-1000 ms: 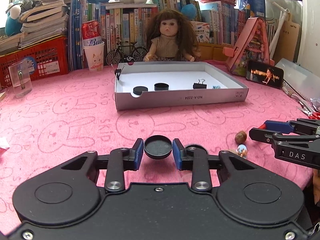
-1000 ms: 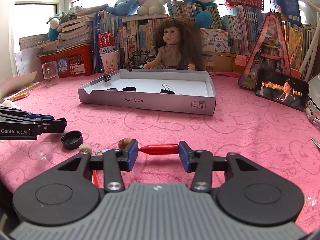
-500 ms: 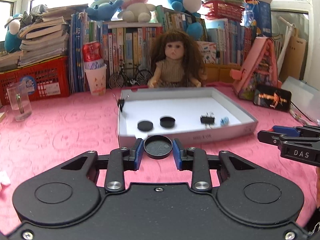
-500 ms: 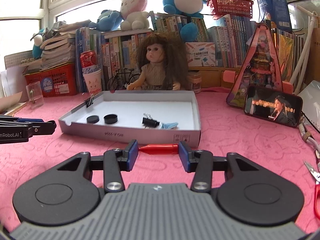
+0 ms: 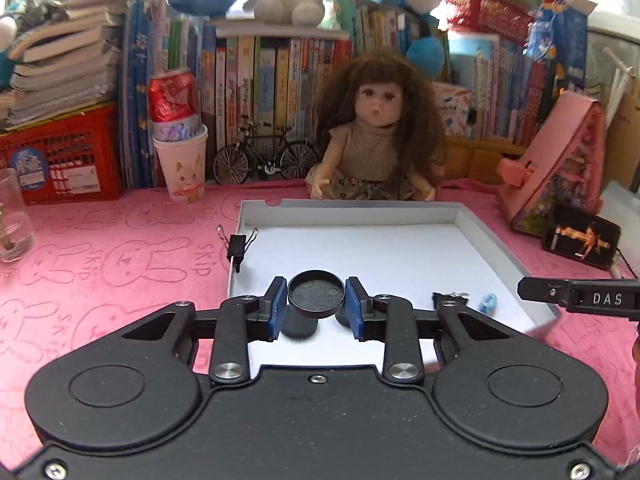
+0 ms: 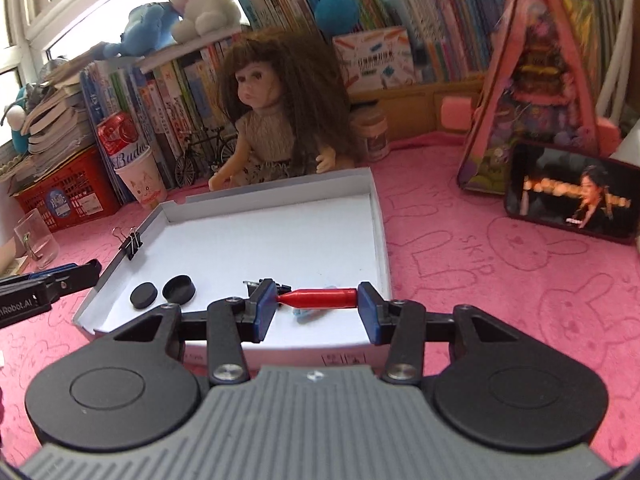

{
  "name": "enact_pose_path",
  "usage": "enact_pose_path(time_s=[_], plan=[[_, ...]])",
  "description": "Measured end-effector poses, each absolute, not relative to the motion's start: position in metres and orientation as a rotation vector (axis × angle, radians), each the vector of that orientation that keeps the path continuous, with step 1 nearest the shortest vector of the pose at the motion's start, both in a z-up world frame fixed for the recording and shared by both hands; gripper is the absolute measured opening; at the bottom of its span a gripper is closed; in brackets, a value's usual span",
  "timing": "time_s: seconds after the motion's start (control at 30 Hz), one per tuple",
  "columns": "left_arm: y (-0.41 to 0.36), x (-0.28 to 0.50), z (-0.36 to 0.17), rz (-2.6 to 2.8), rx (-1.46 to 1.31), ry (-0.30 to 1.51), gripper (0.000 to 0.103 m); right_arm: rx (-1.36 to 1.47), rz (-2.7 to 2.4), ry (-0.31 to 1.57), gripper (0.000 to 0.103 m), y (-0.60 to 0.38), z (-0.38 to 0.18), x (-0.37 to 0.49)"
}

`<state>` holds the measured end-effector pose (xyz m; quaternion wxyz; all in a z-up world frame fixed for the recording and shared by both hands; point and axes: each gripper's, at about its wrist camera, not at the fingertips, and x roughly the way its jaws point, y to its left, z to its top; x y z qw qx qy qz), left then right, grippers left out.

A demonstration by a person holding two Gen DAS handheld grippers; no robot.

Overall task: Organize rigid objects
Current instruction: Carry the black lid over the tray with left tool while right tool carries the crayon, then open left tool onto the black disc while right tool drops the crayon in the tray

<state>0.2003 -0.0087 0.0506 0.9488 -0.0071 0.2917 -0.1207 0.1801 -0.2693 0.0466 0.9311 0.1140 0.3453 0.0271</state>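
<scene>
My left gripper (image 5: 316,300) is shut on a black round cap (image 5: 316,294) and holds it above the near left part of the white box lid (image 5: 400,248). My right gripper (image 6: 318,304) is shut on a red bullet-shaped piece (image 6: 320,298), held lengthwise above the near right part of the box lid (image 6: 280,240). Inside the lid lie two black caps (image 6: 179,288), a black binder clip (image 5: 450,298) and a small blue piece (image 5: 488,303). A binder clip (image 6: 132,242) is clamped on the lid's left wall.
A doll (image 5: 378,136) sits right behind the lid. A phone (image 6: 572,200) and a pink triangular toy (image 6: 532,92) stand to the right. A paper cup with a can (image 5: 180,160), a red basket (image 5: 60,164), a glass (image 5: 12,224) and books line the back.
Both grippers have moved forward from the near table edge to above the box lid, each still holding its object. The loose items near the table edge have dropped out of view.
</scene>
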Motion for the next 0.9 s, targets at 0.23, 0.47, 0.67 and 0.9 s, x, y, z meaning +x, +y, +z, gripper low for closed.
enact_pose_path(time_s=[0.23, 0.47, 0.67, 0.9], plan=[[-0.012, 0.255, 0.036, -0.204, -0.063, 0.72, 0.03, 0.272, 0.053, 0.835, 0.05, -0.273, 0.037, 0.226], [-0.019, 0.277, 0.024, -0.198, -0.031, 0.761, 0.03, 0.206, 0.062, 0.872, 0.05, -0.26, 0.03, 0.241], [-0.026, 0.282, 0.018, -0.18, -0.011, 0.774, 0.03, 0.169, 0.06, 0.895, 0.05, -0.255, 0.025, 0.249], [-0.028, 0.284, 0.012, -0.175, 0.004, 0.784, 0.03, 0.177, 0.054, 0.906, 0.051, -0.255, 0.02, 0.252]])
